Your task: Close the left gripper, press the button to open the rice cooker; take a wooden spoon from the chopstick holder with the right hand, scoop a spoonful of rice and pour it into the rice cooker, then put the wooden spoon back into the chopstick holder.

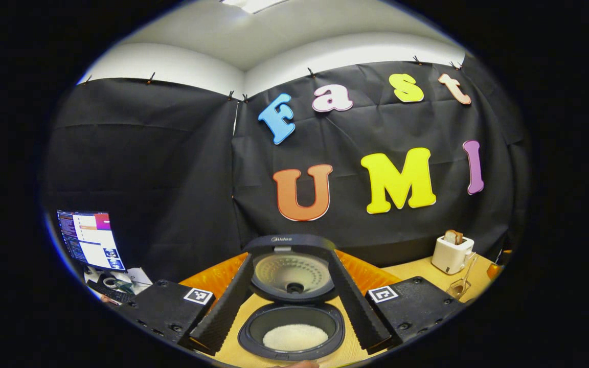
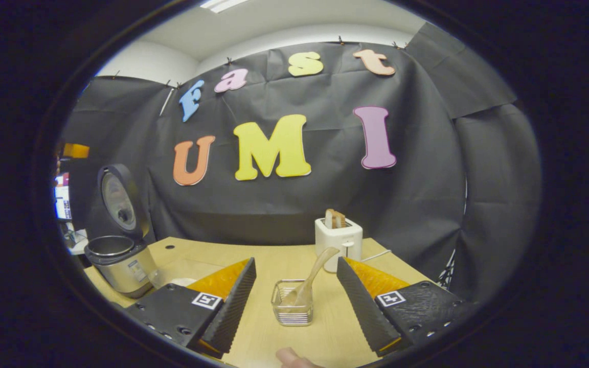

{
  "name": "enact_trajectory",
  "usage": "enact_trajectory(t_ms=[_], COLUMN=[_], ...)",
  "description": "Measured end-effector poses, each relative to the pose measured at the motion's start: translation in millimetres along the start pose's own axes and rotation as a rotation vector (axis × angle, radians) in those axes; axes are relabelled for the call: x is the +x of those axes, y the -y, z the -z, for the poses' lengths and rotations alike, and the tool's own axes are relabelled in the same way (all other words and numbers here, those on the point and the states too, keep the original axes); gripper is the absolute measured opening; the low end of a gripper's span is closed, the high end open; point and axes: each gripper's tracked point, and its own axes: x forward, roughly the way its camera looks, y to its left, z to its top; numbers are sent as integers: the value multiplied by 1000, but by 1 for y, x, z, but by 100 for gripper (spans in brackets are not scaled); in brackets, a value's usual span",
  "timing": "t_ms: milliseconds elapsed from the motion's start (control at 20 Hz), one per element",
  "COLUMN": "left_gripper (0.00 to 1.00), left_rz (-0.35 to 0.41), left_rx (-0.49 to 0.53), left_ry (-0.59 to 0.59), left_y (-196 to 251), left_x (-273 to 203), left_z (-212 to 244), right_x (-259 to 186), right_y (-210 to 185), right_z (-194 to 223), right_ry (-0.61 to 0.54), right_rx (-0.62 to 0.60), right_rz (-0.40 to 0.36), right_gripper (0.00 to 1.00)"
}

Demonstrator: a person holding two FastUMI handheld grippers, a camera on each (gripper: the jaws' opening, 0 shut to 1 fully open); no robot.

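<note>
Right gripper view: the right gripper point(image 2: 294, 306) is held wide open, empty, around the chopstick holder point(image 2: 292, 302) with the wooden spoon point(image 2: 313, 278). If closed off-centre, the leaning handle could be missed or the holder tipped. Left gripper view: the left gripper point(image 1: 294, 335), open and empty, frames the open rice cooker point(image 1: 292, 312).

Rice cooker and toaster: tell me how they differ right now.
The rice cooker is round with a silvery body and dark lid; the toaster is a white box. The cooker's lid stands open, with rice in its pot; the toaster holds bread sticking up from its top. Both stand on the wooden table.
</note>
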Motion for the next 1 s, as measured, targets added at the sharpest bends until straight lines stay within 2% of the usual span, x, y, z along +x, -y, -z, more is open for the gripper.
enact_trajectory(t_ms=[150,300,450,650,850,900,950,1000], left_gripper=[94,95,95,95,95,89,95,97], left_rz=[-11,-44,-26,6,25,20,23,19], left_rx=[-9,-18,-22,-34,-21,5,20,29], left_ry=[39,82,74,63,21,32,20,22], left_y=[-4,-15,-7,1,2,1,3,5], left_x=[51,101,142,165,172,174,174,174], left_z=[-9,-12,-1,8,23,22,25,23], right_x=[-4,-6,-9,-8,-14,-16,-19,-21], right_y=[-9,-4,1,12,10,9,11,11], right_z=[13,20,22,16,13,11,11,9], right_ry=[-23,-33,-29,-12,-5,-2,2,5], right_rx=[25,25,53,94,131,130,127,124], right_rz=[-54,-61,-63,-38,-58,-59,-54,-49], right_gripper=[94,94,94,94,94,94,94,88])
